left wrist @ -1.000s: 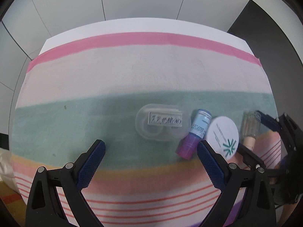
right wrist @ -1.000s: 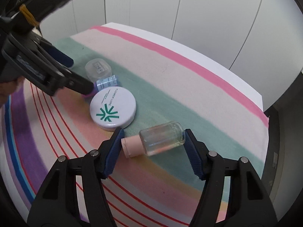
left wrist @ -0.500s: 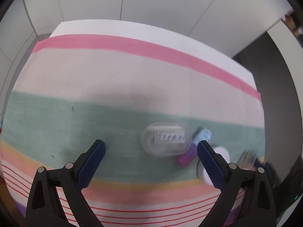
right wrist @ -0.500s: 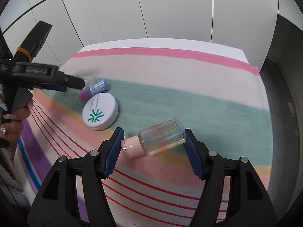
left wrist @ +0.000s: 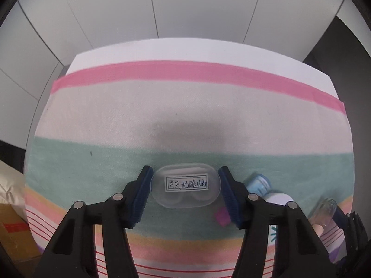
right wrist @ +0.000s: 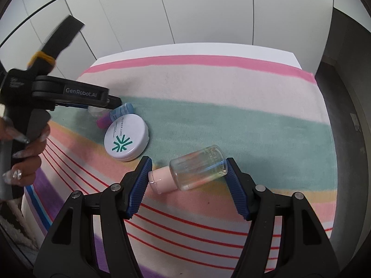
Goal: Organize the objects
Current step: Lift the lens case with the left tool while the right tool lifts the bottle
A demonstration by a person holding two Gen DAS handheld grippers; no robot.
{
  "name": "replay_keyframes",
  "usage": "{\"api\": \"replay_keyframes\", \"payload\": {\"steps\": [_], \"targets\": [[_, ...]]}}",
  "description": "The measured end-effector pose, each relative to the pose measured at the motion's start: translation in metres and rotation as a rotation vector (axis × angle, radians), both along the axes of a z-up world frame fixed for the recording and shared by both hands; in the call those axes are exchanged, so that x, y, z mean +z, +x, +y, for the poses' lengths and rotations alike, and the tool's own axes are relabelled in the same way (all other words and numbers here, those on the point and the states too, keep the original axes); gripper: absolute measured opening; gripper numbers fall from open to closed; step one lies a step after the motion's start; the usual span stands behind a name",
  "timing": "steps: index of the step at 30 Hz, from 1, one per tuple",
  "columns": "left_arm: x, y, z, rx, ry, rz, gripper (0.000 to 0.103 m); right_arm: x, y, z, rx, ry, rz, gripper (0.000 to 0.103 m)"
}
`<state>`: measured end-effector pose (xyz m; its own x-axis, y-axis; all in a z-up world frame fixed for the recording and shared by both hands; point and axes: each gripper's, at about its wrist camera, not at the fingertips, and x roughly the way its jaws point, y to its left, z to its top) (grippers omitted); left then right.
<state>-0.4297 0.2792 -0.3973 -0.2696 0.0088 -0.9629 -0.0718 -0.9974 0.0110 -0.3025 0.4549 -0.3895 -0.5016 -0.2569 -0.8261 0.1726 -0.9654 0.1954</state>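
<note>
A clear oval case point(left wrist: 185, 185) with a handwritten label lies on the green stripe of the cloth. My left gripper point(left wrist: 185, 170) points down over it, its jaws closing, and both pads touch the case's ends. Just right of it lie a blue-and-purple tube point(left wrist: 259, 183) and a white round compact point(right wrist: 126, 136) with a green logo. My right gripper point(right wrist: 189, 161) is shut on a clear bottle point(right wrist: 199, 166) with a pink cap, gripped end to end, cap to the left. In the right wrist view the left gripper's fingers point(right wrist: 111, 102) hide most of the case.
A striped cloth point(left wrist: 185, 115) covers the table, and its far edge meets white wall panels. A cardboard box point(left wrist: 11, 227) stands below the table's left side. A person's hand point(right wrist: 25, 153) grips the left tool's handle. Dark floor runs along the right.
My left gripper shifted over the clear case and its wide jaws narrowed onto it. The right wrist view rolled while the bottle stayed fixed between the pads.
</note>
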Motion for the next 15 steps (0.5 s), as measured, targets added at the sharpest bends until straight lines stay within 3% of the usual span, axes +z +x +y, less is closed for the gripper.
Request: {"api": "replay_keyframes", "payload": {"steps": [3,9,15], "targets": [[-0.001,-0.002,0.002,-0.005,0.003,-0.012,0.059,0.000,0.000,0.002,-0.042,-0.043,-0.019,0.067],[0.007,0.000,-0.003,-0.017,-0.008,-0.012,0.059,0.004,-0.005,-0.001,-0.128,-0.035,-0.084,0.066],[0.038,0.001,-0.009,-0.008,-0.010,0.004,0.059,0.031,-0.001,-0.017,-0.168,0.010,-0.096,0.066]]}}
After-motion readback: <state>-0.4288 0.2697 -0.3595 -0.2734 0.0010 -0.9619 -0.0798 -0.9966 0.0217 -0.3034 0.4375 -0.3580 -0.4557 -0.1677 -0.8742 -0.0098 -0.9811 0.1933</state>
